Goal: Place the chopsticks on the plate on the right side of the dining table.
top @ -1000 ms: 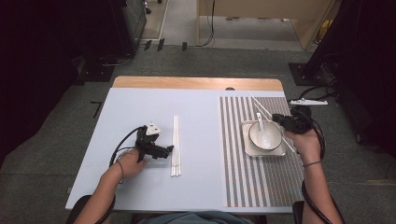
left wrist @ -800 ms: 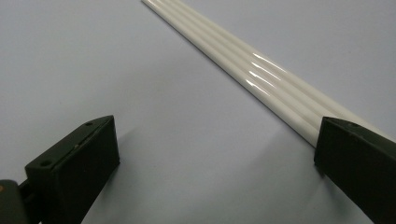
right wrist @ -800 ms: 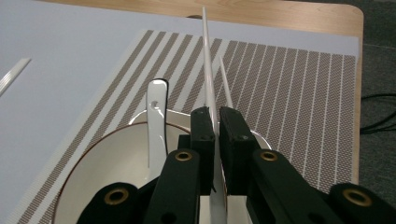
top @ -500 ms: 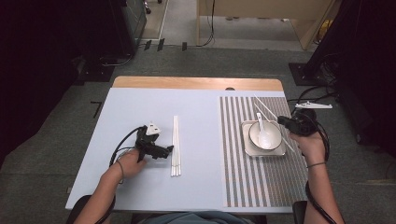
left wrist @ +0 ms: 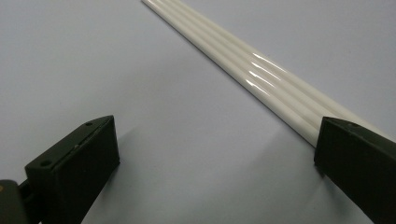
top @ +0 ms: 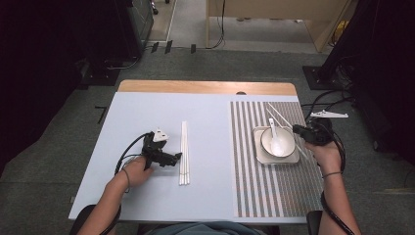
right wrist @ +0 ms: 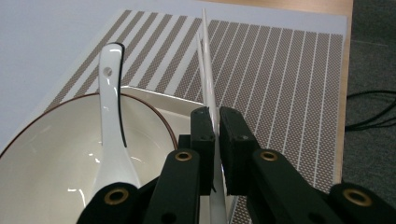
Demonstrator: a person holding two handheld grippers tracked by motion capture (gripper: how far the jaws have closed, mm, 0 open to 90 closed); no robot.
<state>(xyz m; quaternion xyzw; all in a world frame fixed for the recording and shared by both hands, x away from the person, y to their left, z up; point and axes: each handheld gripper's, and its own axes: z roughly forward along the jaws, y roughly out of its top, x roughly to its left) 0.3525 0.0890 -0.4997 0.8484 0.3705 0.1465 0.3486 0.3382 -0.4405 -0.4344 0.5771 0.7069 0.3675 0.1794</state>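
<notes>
1. Two mats cover the table (top: 205,87): a pale blue one (top: 161,117) and a striped placemat (top: 254,191), my landmark, on the person's right.
2. On the placemat I see a square plate (top: 259,155) carrying a white bowl (top: 285,138) with a soup spoon (right wrist: 111,116) in it.
3. My right gripper (right wrist: 215,128) is pinched on a pair of white chopsticks (right wrist: 206,60) just beside the plate; their long axis runs away from the jaws toward the placemat's far edge, tilted slightly.
4. Left of the placemat, four more chopsticks (top: 184,152) lie side by side, pointing toward the far edge; my left gripper (top: 169,158) sits spread beside their near end.
5. I judge them light, stiff, glossy and slippery, so I'd grip near mid-length, squarely.
</notes>
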